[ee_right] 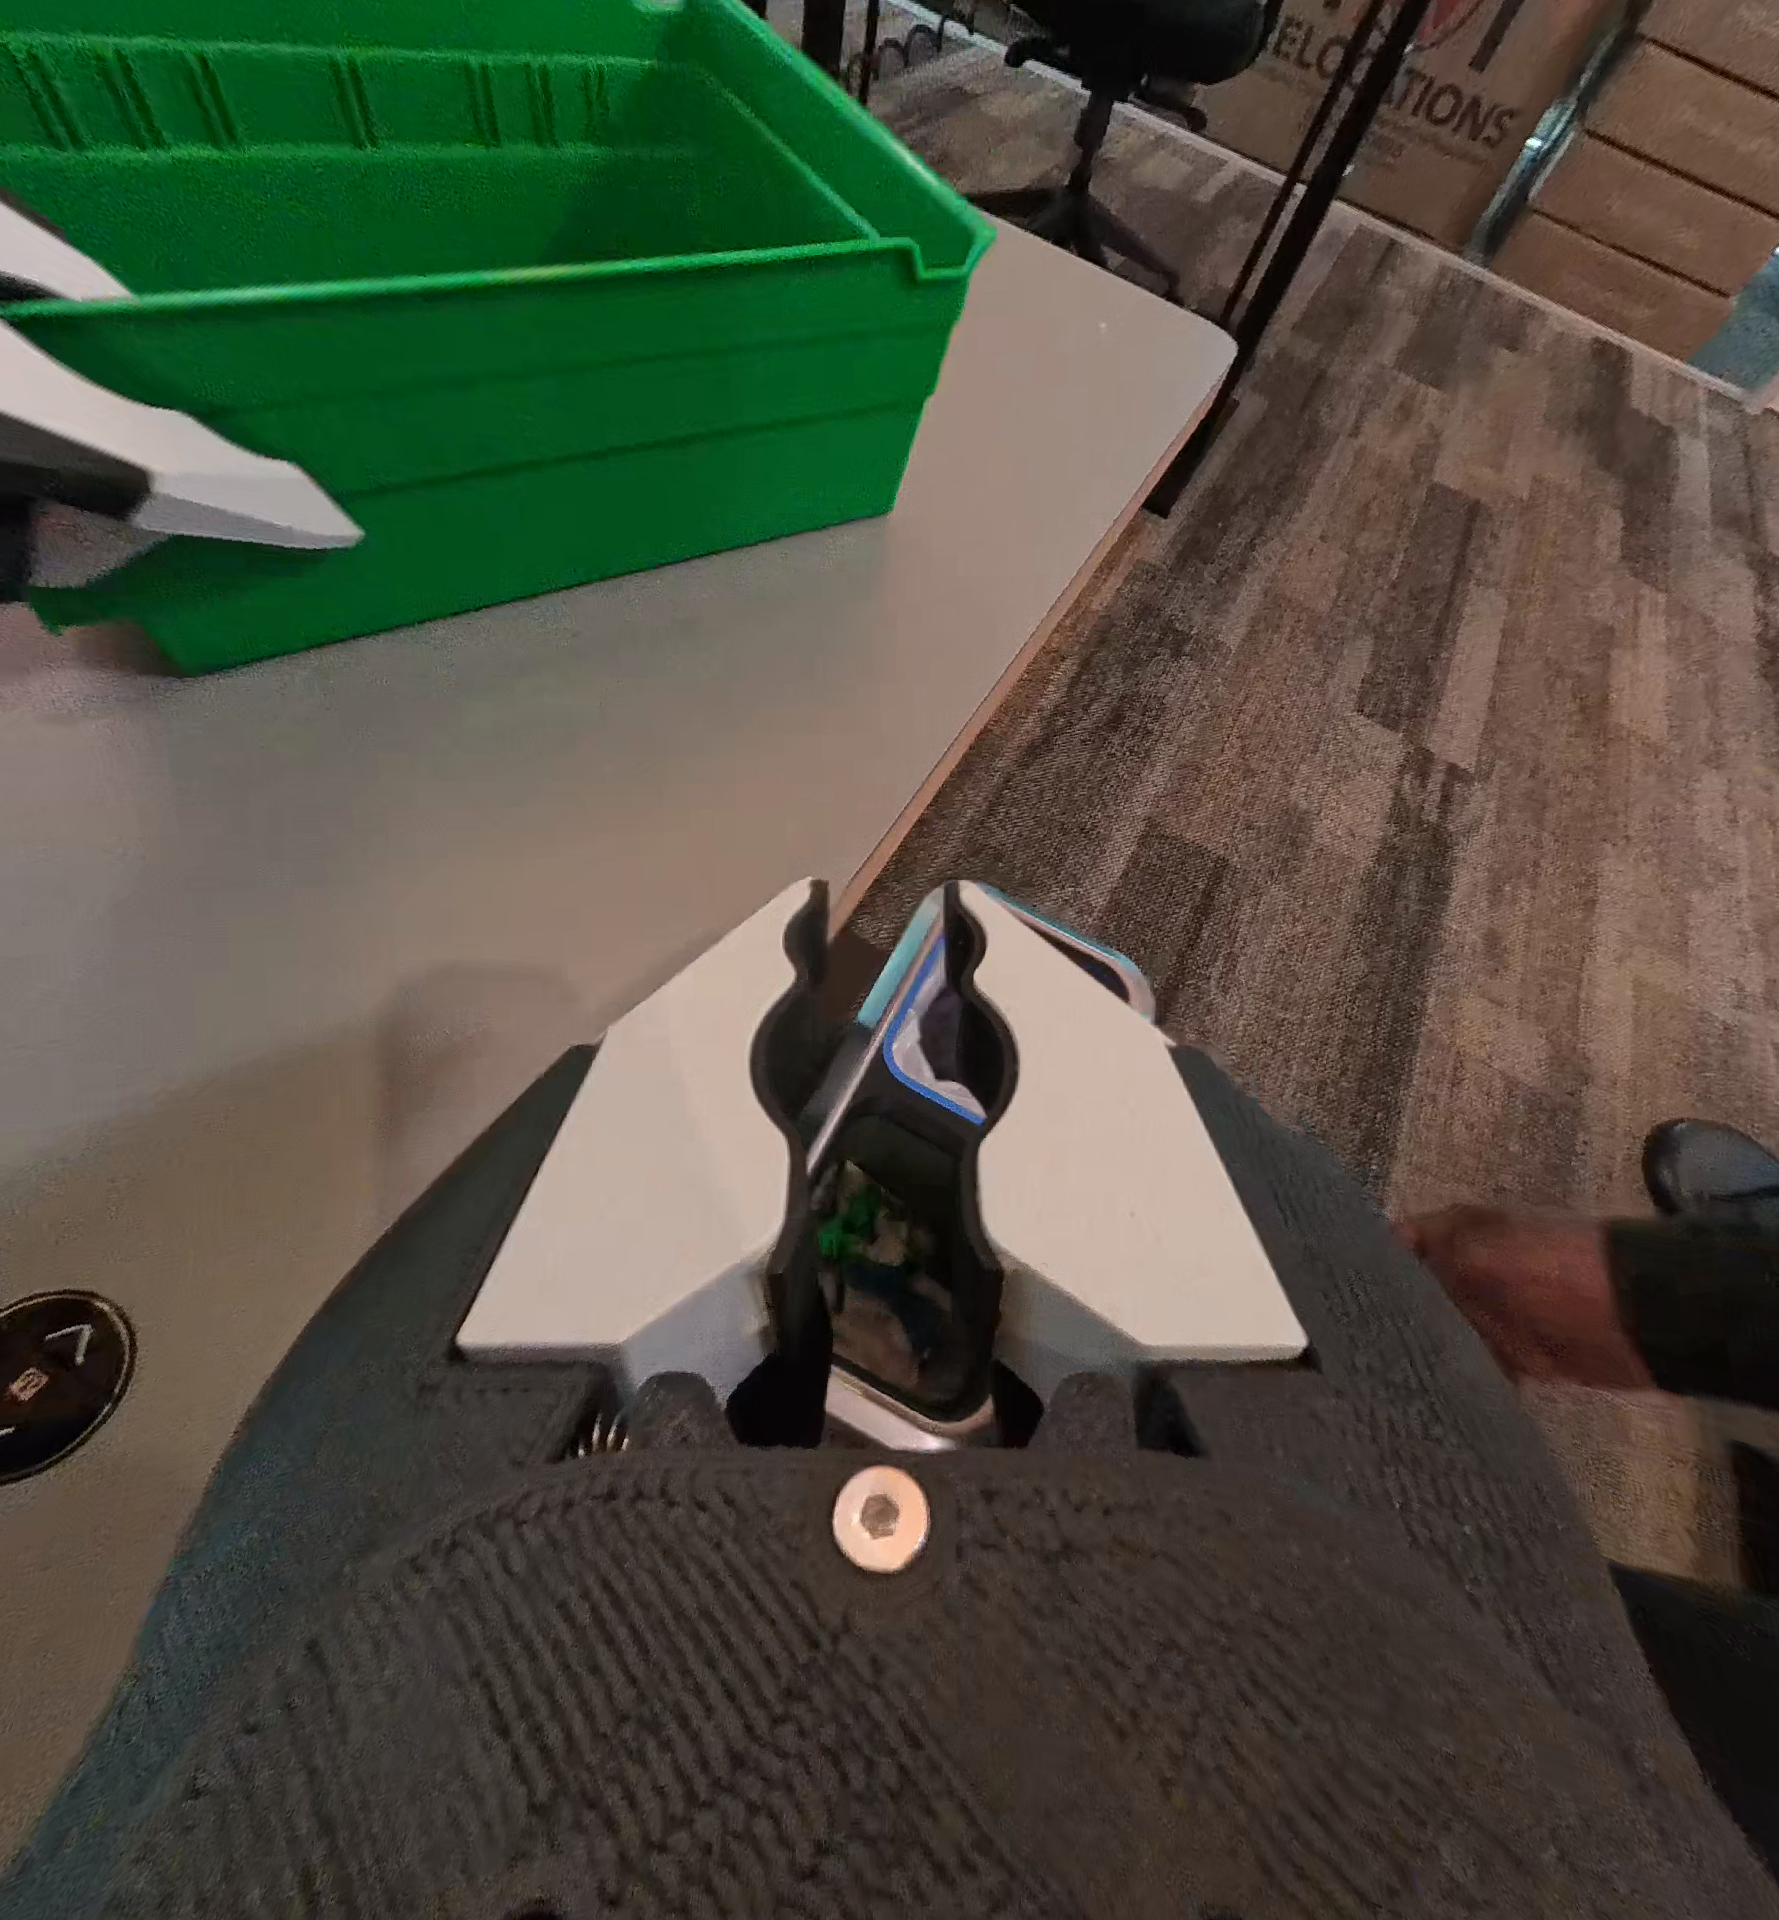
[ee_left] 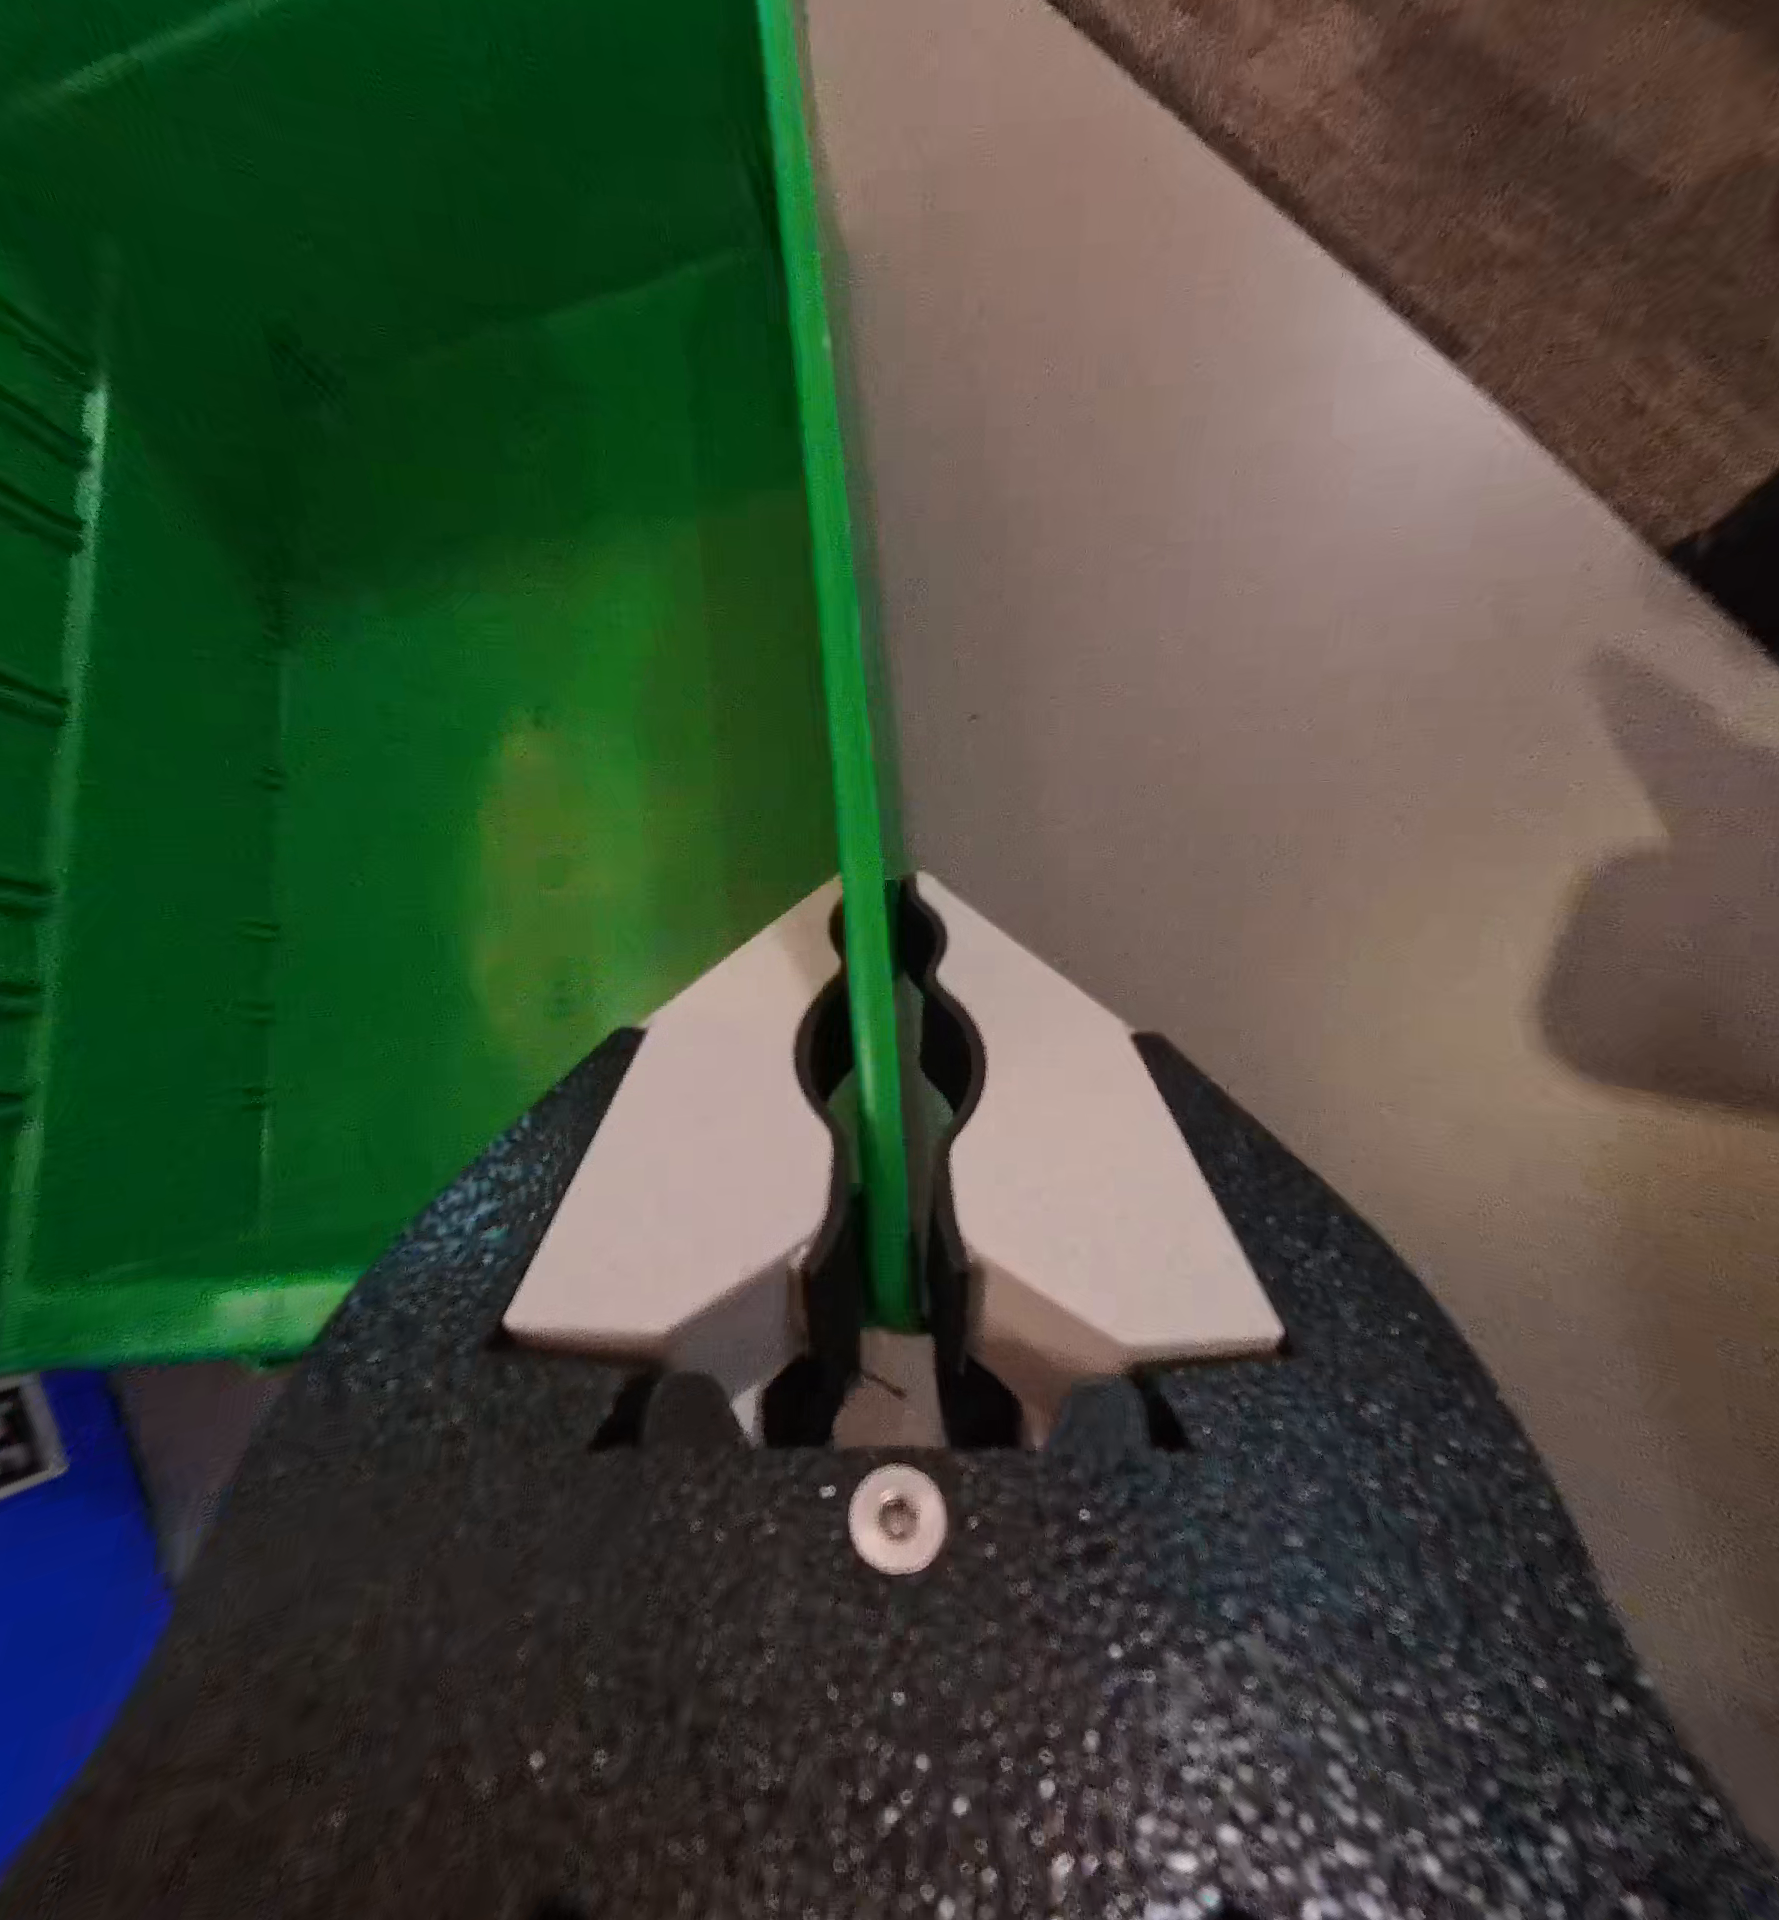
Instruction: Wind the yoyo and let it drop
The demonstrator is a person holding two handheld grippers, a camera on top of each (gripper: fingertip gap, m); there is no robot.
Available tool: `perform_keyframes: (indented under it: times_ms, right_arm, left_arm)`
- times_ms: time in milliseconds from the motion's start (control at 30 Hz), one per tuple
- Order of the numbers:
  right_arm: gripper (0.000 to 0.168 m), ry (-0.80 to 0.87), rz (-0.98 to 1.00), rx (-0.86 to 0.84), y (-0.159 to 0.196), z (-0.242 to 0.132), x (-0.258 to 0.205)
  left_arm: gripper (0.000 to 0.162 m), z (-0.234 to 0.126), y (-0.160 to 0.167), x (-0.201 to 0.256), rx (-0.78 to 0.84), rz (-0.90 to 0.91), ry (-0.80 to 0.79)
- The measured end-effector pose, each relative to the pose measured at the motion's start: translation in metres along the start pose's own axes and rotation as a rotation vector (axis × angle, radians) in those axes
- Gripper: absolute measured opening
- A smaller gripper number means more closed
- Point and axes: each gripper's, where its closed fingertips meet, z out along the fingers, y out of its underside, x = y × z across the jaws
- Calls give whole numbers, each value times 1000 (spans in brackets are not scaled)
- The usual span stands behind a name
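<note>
No yoyo shows in either view. My left gripper (ee_left: pixel 872 883) is shut on the thin side wall (ee_left: pixel 823 520) of a green plastic bin (ee_left: pixel 345 623), which fills the left of the left wrist view. In the right wrist view the same bin (ee_right: pixel 552 364) stands on the grey table (ee_right: pixel 552 831), with the left gripper's outer finger (ee_right: pixel 241 499) against its near corner. My right gripper (ee_right: pixel 885 894) hangs over the table's right edge, its jaws a narrow gap apart with nothing between them. Through the gap I see a blue-rimmed container (ee_right: pixel 932 1049) lower down.
A round black control panel (ee_right: pixel 28 1387) is set in the table at the near left. Grey carpet (ee_right: pixel 1487 727) lies right of the table edge. A person's hand (ee_right: pixel 1519 1299) is at the right. An office chair (ee_right: pixel 1103 104) and cardboard boxes (ee_right: pixel 1643 208) stand far off. Some 20 cm of space lies between my two pairs of fingers.
</note>
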Motion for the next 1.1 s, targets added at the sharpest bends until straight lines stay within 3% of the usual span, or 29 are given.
perform_keyframes:
  times_ms: [33,67,200,267,333,400,600,733,867,1000,1100]
  right_arm:
    - [21,-19,11,10,0,2,-2]
    - [23,-43,27,33,-4,2,-6]
    - [37,-138,93,150,-33,2,-23]
    - [43,-182,112,194,-51,2,-33]
    - [47,-236,115,238,-74,2,-47]
    - [49,-298,99,282,-101,2,-66]
    - [50,-456,-3,371,-185,16,-146]
    - [50,-573,1,350,-228,35,-226]
    - [49,-755,-45,216,-239,63,-327]
    - [34,-815,-197,77,-239,109,-415]
    - [31,-906,-261,-152,-223,141,-474]
  left_arm:
    - [9,0,-4,5,1,-56,54]
    - [34,-2,-8,13,2,-107,130]
    - [99,-41,-39,6,155,-215,219]
    - [99,-78,-53,-3,280,-247,257]
    - [94,-131,-69,-14,504,-291,321]
    - [93,-175,-63,-40,645,-383,307]
    - [87,-221,43,-150,646,-637,57]
    - [84,-231,118,-207,519,-711,-30]
    - [83,-257,163,-261,473,-661,-146]
    - [82,-271,190,-304,471,-664,-166]
    - [82,-274,203,-325,474,-665,-158]
